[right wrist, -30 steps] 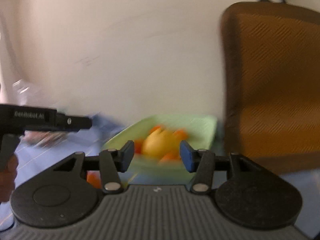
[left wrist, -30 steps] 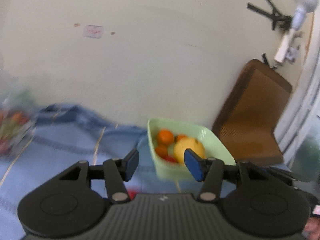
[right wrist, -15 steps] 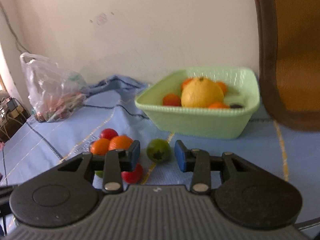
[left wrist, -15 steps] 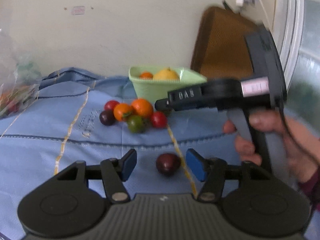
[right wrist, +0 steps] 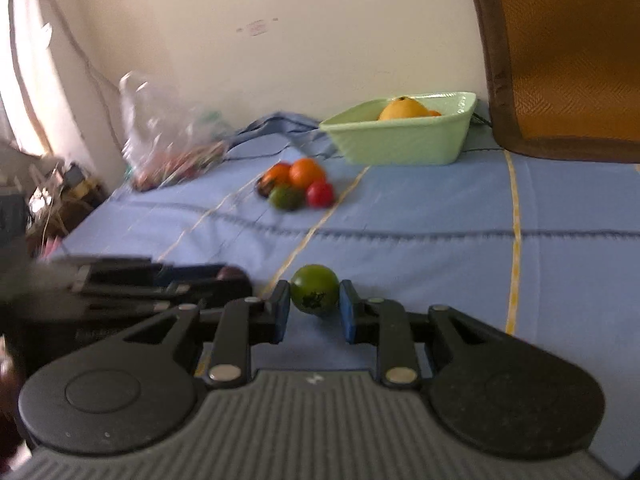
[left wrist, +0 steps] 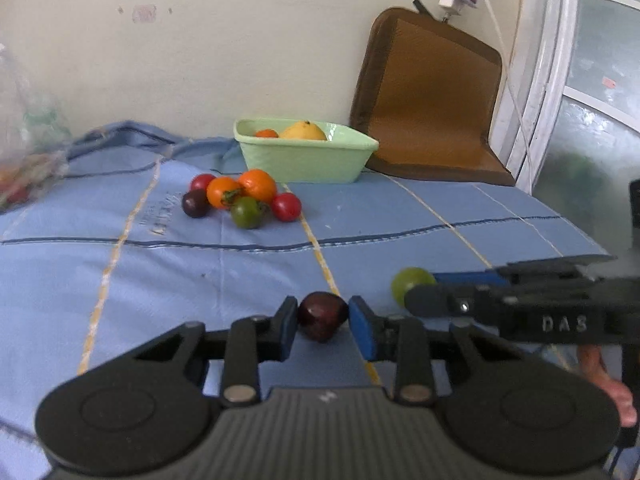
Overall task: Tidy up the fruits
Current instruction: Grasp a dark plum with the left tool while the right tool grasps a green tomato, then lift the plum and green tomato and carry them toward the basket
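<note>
The left gripper [left wrist: 322, 322] had a dark purple tomato [left wrist: 322, 316] right between its blue pads [left wrist: 362, 332], down on the blue cloth [left wrist: 160, 272]. Its jaws were closing, and both pads looked pressed to the sides of the fruit, so I'd call that a grip.

Same deal on the other side: the right gripper [right wrist: 314, 308] had its pads squeezed against a green tomato [right wrist: 314, 289], also sitting on the cloth, just beside a yellow stripe. Jaws clamped on it. From the left wrist view that green one [left wrist: 412, 284] poked out past the tip of the right gripper, just to the right of the purple one, so the 2 grippers sat close side by side. Part of a hand [left wrist: 608, 384] showed low on the right there.

Farther back there was a little pile [left wrist: 242, 198] of 6 fruits touching each other: 2 orange, 2 red, 1 green, 1 dark. Behind it, near the wall, stood a pale green basket [left wrist: 304, 160] with a big yellow fruit [left wrist: 303, 131] and something orange [left wrist: 266, 133] inside. A brown cushion [left wrist: 432, 100] leaned on the wall just right of the basket, and a blurry plastic bag [right wrist: 168, 136] sat at the far left of the cloth.
</note>
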